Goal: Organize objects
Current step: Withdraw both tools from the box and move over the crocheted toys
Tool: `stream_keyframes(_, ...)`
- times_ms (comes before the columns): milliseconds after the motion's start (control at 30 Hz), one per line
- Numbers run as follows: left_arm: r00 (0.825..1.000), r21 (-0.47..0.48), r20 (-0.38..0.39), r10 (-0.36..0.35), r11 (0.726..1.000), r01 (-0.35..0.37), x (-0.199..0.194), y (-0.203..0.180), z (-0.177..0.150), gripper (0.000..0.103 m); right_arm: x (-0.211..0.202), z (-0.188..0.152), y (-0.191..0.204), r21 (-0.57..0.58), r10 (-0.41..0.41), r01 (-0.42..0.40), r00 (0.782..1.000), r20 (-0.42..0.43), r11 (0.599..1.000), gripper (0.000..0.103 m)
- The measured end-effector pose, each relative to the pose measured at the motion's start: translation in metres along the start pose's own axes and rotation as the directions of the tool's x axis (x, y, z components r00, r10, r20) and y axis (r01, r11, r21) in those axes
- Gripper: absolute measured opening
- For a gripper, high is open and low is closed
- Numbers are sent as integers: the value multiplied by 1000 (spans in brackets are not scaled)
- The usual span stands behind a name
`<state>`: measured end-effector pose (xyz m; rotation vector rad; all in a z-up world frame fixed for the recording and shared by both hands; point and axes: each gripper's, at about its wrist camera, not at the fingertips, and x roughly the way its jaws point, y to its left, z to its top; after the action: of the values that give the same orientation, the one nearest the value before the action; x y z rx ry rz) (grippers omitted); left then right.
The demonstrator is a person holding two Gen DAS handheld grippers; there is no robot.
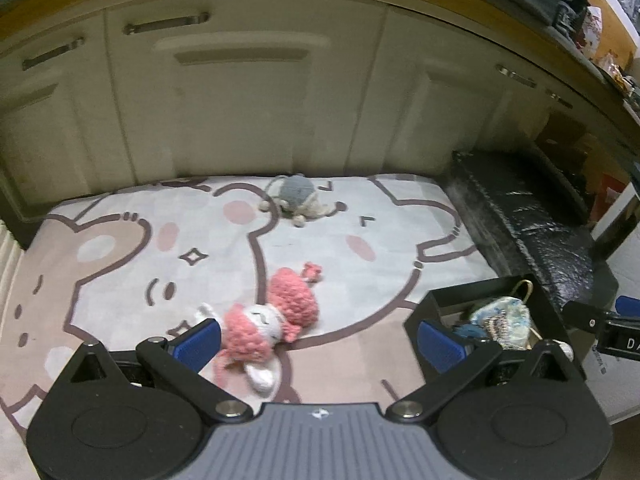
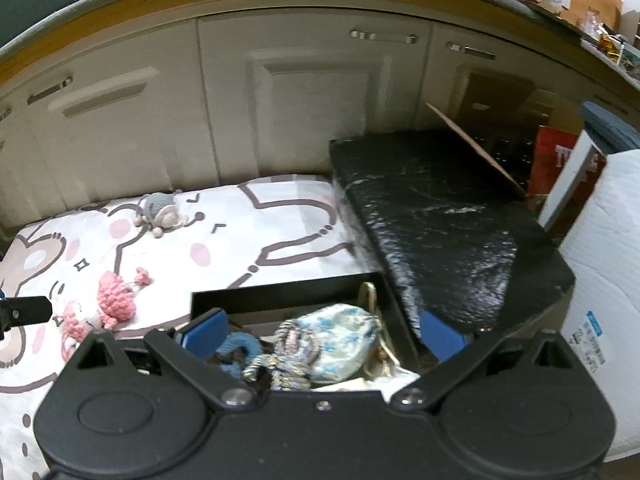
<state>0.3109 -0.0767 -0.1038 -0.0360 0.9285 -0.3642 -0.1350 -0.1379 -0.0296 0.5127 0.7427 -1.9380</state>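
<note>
A pink and white crocheted doll (image 1: 272,320) lies on the cartoon mat (image 1: 120,248), just ahead of my open, empty left gripper (image 1: 320,346). It also shows in the right wrist view (image 2: 108,304). A grey and beige crocheted toy (image 1: 298,198) lies at the mat's far edge, also seen from the right wrist (image 2: 160,212). A black box (image 2: 280,294) holds a blue-patterned drawstring pouch (image 2: 340,338), a blue knitted item (image 2: 236,350) and a sparkly braided piece (image 2: 288,356). My right gripper (image 2: 324,334) is open and empty over the box.
Cream cabinet doors (image 1: 248,92) close off the far side. A black wrapped slab (image 2: 448,228) lies right of the mat and box. A white paper roll (image 2: 608,264) stands at the far right, with a red box (image 2: 556,164) behind.
</note>
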Motion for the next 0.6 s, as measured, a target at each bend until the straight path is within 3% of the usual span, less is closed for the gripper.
stream_keyframes(600,997,-63,28,68,996,-66,-6,64,1,103,20,7,71,-70,91,-92,996,-3,993,103)
